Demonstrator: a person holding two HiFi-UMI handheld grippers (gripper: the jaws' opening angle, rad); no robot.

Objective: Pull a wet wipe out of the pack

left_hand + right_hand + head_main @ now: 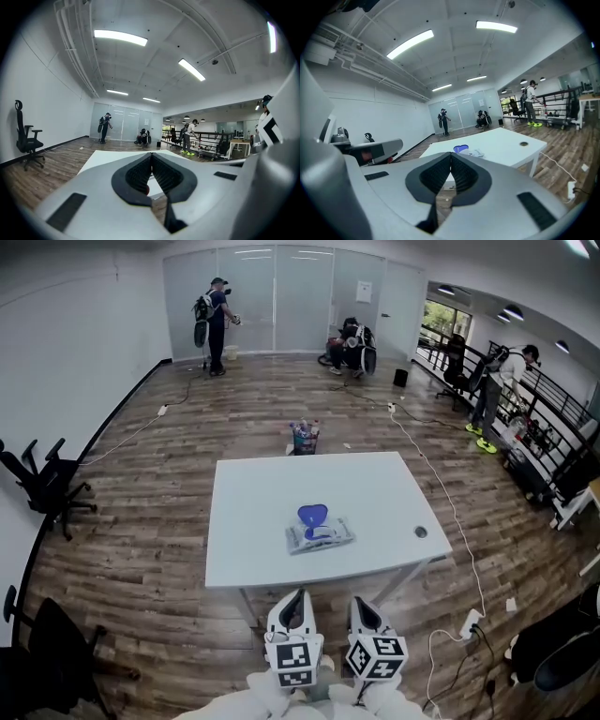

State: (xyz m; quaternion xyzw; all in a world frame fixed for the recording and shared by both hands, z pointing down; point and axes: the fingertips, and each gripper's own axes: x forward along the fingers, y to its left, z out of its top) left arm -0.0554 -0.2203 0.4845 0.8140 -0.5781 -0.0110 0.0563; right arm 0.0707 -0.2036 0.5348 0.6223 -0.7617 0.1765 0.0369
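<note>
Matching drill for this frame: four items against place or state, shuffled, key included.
1. wipe pack
2. blue lid
3. cable hole
4. right gripper

A. jaws together, nothing between them, short of the table
B. flipped open
C. near the table's right edge
D. lying mid-table

Pairs: 1-D, 2-B, 3-C, 4-A

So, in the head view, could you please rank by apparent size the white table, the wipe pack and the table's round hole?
1. White rectangular table
2. Pale plastic wet wipe pack with blue lid
3. Small round grey hole in the tabletop
</note>
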